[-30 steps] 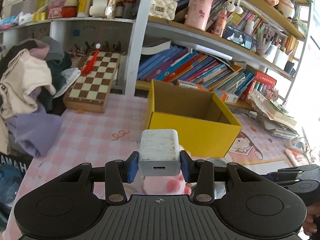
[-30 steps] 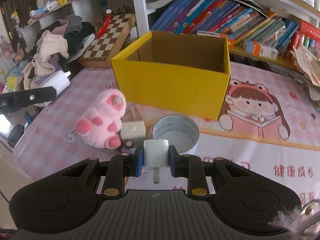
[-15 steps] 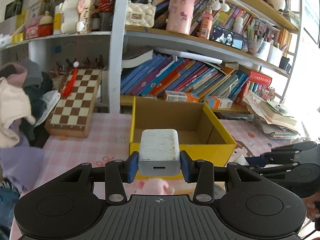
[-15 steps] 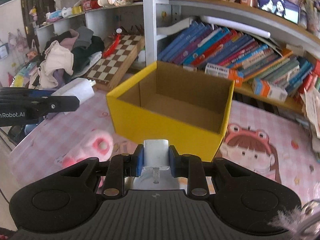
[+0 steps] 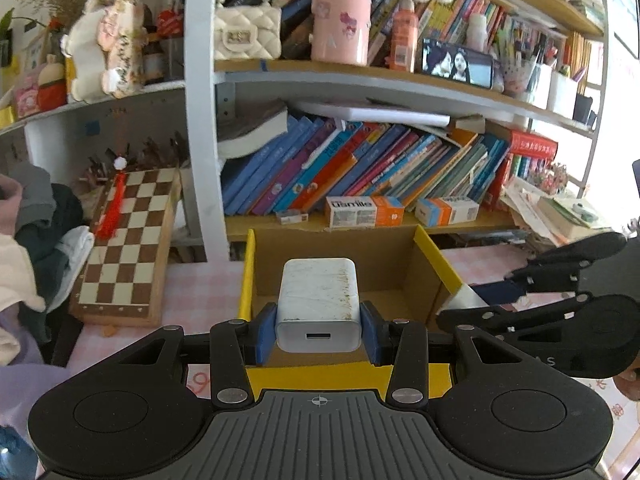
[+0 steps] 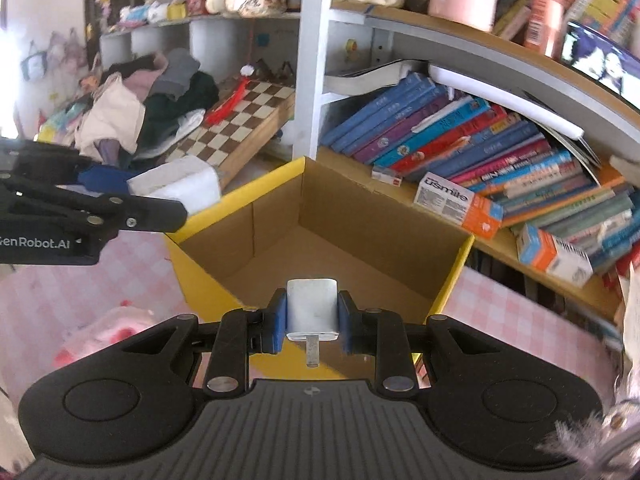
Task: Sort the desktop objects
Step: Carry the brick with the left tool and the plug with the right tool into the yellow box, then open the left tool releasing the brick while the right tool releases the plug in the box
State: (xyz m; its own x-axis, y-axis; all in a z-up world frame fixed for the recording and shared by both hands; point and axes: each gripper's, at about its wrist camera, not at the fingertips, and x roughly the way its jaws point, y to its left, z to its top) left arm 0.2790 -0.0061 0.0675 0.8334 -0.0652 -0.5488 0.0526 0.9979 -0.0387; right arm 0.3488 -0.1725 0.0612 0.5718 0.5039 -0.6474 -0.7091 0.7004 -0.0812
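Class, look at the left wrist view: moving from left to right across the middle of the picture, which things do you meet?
Pile of clothes → chessboard → white charger held over the yellow box → the right tongs.

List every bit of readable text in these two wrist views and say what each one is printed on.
"usmile": white and orange box on the lower shelf, right wrist view; the same box shows it in the left wrist view.
"GenRobot.AI", first letter cut off by the frame edge: side of the left gripper, right wrist view.
Book spines, red box lettering, pink tablecloth print: too small or blurred.
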